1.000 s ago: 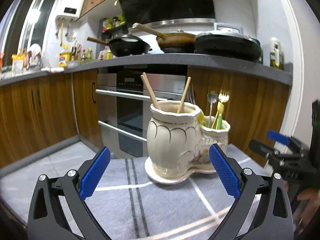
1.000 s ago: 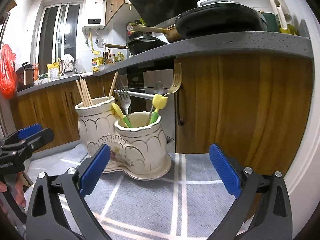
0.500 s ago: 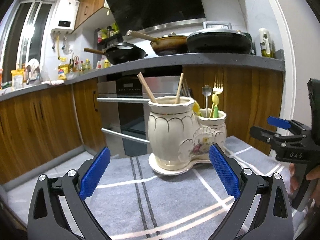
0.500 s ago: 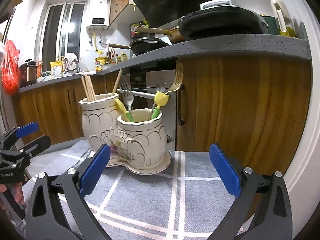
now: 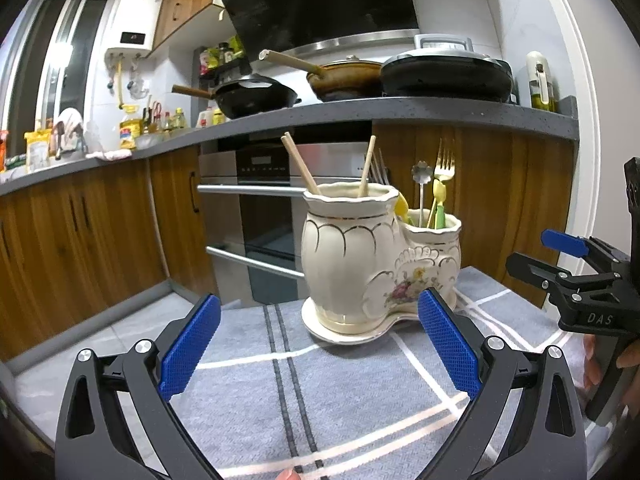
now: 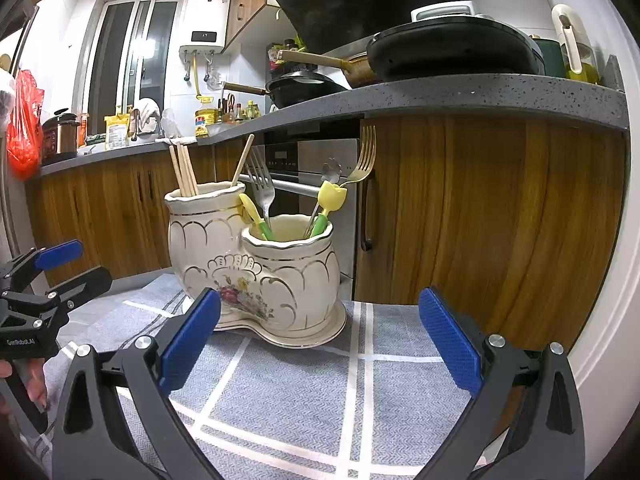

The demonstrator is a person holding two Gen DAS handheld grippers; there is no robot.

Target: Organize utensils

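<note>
A cream ceramic double utensil holder (image 5: 360, 264) stands on a grey checked cloth (image 5: 320, 408); it also shows in the right wrist view (image 6: 256, 272). Its taller pot holds wooden chopsticks (image 5: 300, 168). The lower pot holds a gold fork (image 6: 360, 160), a silver fork (image 6: 262, 188), a flower-ended spoon and yellow-green plastic utensils (image 6: 330, 200). My left gripper (image 5: 318, 354) is open and empty, short of the holder. My right gripper (image 6: 318, 350) is open and empty, in front of the lower pot. Each gripper appears at the other view's edge.
Wooden cabinets (image 6: 480, 216) and an oven (image 5: 264, 216) stand behind the cloth's far edge. A grey countertop (image 5: 400, 114) above carries pans (image 5: 444, 76) and bottles. A white wall (image 6: 608, 320) is on the right.
Both grippers have drawn back and risen a little from the holder, which sits lower and further right in the left view. Both stay open and empty.
</note>
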